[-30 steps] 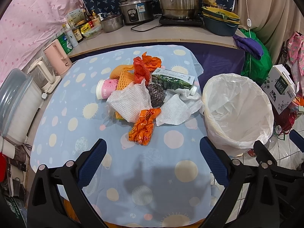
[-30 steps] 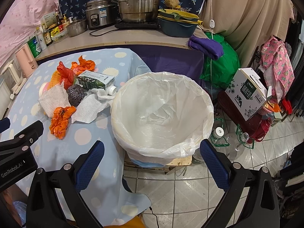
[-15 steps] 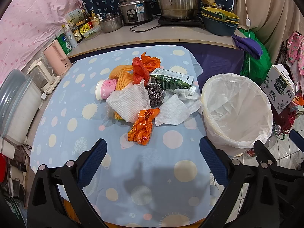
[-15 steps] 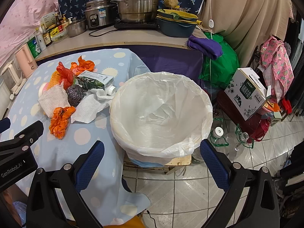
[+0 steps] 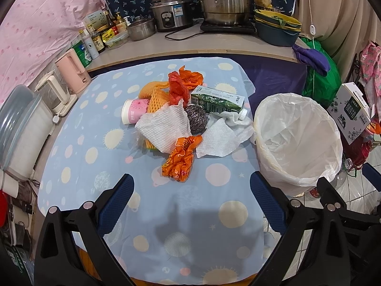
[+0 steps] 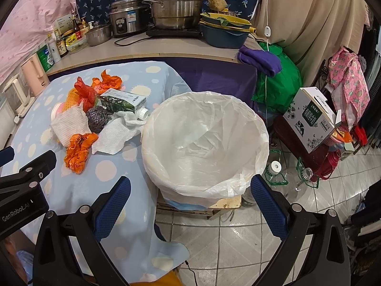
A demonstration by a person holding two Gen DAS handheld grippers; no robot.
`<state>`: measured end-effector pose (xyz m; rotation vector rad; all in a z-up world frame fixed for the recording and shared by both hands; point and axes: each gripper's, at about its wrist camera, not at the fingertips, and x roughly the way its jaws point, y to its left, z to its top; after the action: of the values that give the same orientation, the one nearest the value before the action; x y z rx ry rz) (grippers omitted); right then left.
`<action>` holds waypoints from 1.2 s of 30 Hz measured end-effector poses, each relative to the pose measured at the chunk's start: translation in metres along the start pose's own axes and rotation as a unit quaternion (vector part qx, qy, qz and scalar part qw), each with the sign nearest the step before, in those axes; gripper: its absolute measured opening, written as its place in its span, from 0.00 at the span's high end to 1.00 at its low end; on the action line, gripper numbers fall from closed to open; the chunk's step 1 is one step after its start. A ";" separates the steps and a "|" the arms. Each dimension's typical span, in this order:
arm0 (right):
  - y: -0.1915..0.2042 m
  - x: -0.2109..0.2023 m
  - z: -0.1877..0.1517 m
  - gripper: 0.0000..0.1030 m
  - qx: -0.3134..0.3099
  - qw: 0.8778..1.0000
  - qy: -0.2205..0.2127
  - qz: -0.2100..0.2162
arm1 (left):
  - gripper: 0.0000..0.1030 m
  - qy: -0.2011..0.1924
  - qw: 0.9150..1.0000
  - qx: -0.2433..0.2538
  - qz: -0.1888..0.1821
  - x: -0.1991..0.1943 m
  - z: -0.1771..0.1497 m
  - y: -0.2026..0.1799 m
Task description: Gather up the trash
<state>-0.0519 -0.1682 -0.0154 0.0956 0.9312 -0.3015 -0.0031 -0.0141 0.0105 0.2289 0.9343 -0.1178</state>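
Nothing is collected yet as I see it: both my left tool (image 5: 191, 200) and right tool (image 6: 190, 202) hang open and empty, the trash pile (image 5: 188, 121) sits on the tabletop (image 5: 95, 166), and the lined bin (image 6: 204, 143) beside it looks empty.

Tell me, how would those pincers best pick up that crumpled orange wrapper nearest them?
Probably by its near, bunched end, coming straight down from above. The orange wrapper lies flat on the tablecloth, its far end touching the paper towels; its near end lies free. The left gripper, open and facing it, could pinch across the narrow width.
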 end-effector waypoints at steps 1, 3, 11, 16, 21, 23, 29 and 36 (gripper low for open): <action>0.001 0.000 0.000 0.06 -0.001 1.000 0.000 0.000 | 0.09 0.000 1.000 0.001 -0.001 0.001 -0.001 0.002; 0.002 -0.001 0.000 0.06 -0.002 1.000 0.000 0.001 | 0.09 -0.001 1.000 0.001 -0.001 0.001 -0.001 0.003; 0.005 -0.001 -0.001 0.06 -0.003 1.000 -0.002 0.002 | 0.09 -0.001 1.000 0.001 -0.001 0.000 -0.001 0.002; 0.005 -0.002 -0.001 0.06 -0.004 1.000 -0.003 0.002 | 0.09 -0.003 1.000 -0.001 -0.003 -0.003 -0.001 0.007; 0.008 -0.002 0.000 0.06 -0.005 1.000 -0.004 0.003 | 0.09 -0.001 1.000 -0.002 -0.003 -0.003 0.000 0.007; 0.011 0.000 0.000 0.06 -0.006 1.000 -0.003 0.004 | 0.09 0.001 1.000 -0.005 -0.003 -0.001 -0.001 0.013; 0.021 0.006 0.004 0.06 -0.016 1.000 0.001 0.007 | 0.09 0.017 0.999 -0.032 -0.002 0.012 0.004 0.033; 0.037 0.023 0.012 0.06 -0.025 1.000 -0.001 0.018 | 0.09 0.030 0.998 -0.064 0.003 0.039 0.005 0.063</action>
<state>-0.0193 -0.1402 -0.0283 0.0672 0.9334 -0.2446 0.0368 0.0453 -0.0091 0.1170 0.9962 -0.0458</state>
